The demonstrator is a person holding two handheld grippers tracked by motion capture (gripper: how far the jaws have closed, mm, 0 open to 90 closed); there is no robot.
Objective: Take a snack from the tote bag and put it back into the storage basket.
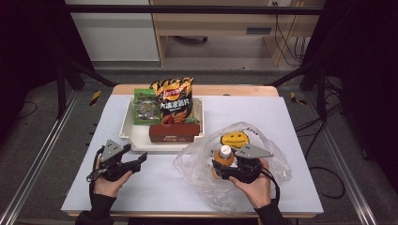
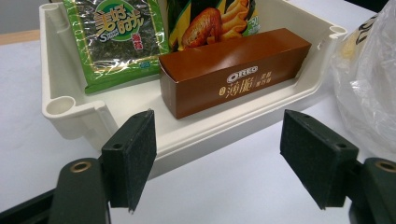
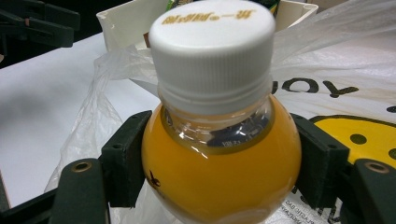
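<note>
Currently, stock on the worktop [image 1: 291, 122], placed relative to the tray [image 1: 127, 126]:

- Bottle [image 3: 219, 154] of orange juice, white cap: right of the tray, upright, over the plastic bag [image 1: 263, 145]. My right claw [image 1: 230, 172] grips it, both pads pressed to its round shoulder. I judge this item to be mid-transfer; I cannot tell whether it stands inside the bag's mouth or on top of it.
- Brown box [image 2: 233, 70]: in the tray, along its near wall. Not yet packed.
- Green packet [image 2: 116, 42]: in the tray, rear left. Not yet packed.
- Crisps [image 1: 173, 101]: in the tray, rear, leaning upright. Not yet packed.
- My left claw [image 2: 219, 158]: just before the tray's near wall, wide, holding nothing, pointed at the box.

Tally, as I judge it: one item in hand, three waiting.
</note>
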